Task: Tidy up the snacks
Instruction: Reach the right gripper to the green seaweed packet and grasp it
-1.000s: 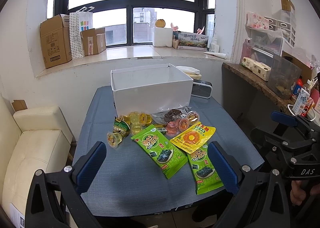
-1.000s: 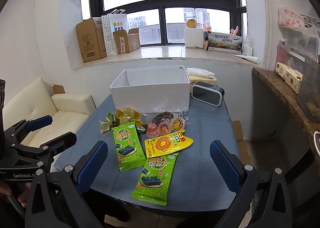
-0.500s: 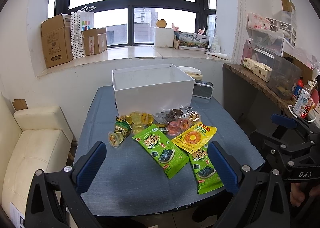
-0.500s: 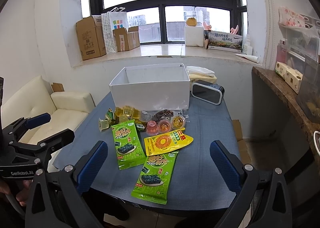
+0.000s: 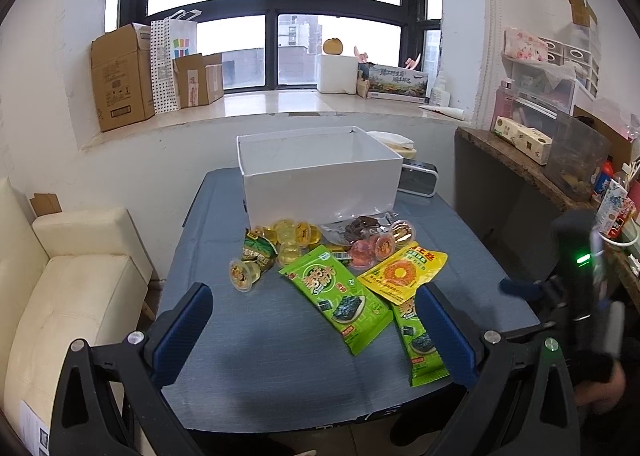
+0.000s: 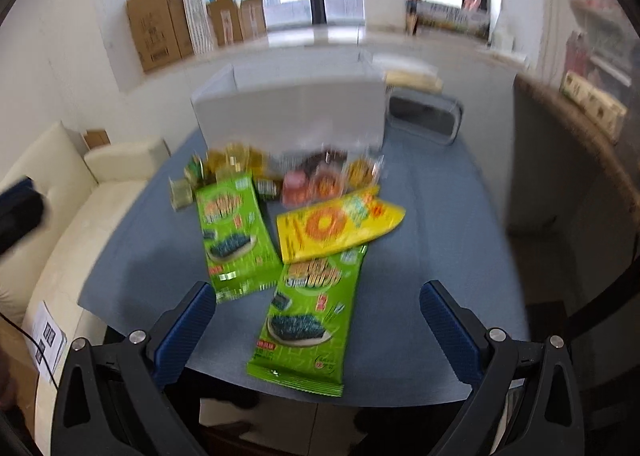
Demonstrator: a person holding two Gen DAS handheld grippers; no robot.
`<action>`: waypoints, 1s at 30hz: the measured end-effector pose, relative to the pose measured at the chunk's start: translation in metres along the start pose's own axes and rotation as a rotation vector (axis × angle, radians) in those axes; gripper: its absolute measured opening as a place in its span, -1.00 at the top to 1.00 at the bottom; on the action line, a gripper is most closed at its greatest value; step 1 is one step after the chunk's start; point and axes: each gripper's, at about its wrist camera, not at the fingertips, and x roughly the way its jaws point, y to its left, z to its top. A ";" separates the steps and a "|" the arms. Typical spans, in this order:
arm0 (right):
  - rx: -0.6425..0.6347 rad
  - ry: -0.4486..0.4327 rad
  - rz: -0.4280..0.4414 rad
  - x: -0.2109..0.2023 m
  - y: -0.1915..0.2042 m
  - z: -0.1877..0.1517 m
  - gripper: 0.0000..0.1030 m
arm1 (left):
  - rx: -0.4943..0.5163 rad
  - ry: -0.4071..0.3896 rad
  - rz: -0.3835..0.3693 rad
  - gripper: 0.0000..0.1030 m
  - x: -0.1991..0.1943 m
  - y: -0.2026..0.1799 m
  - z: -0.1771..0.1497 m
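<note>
An open white box [image 5: 320, 172] stands at the far side of a blue-grey table [image 5: 260, 336]. In front of it lie two green seaweed packs [image 5: 336, 296] [image 6: 308, 316], a yellow pack [image 5: 404, 270] and several small jelly cups [image 5: 288, 236]. My left gripper [image 5: 316, 332] is open and empty, above the table's near edge. My right gripper [image 6: 316, 332] is open and empty, over the nearest green pack. The right wrist view is blurred.
A black clock [image 5: 418, 178] stands right of the box. A cream sofa [image 5: 72, 276] is left of the table, a cluttered shelf [image 5: 540, 160] to the right. Cardboard boxes [image 5: 120, 76] sit on the window sill.
My right gripper has moved forward and down toward the snack packs, blurring its view. My left gripper has shifted slightly. Both stay open.
</note>
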 end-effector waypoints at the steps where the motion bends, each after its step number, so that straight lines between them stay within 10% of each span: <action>1: -0.002 0.020 -0.005 0.009 0.001 -0.002 -1.00 | -0.002 0.002 0.002 -1.00 0.001 0.002 -0.001; 13: 0.002 0.205 -0.096 0.085 0.009 -0.018 -0.98 | -0.023 0.030 0.022 -1.00 0.021 0.016 -0.010; 19: -0.010 0.198 -0.092 0.089 0.011 -0.020 -0.43 | -0.039 0.061 0.024 -1.00 0.039 0.018 -0.015; 30: -0.039 0.220 0.004 0.062 -0.012 -0.018 -0.34 | -0.078 0.134 0.044 -1.00 0.085 0.007 -0.013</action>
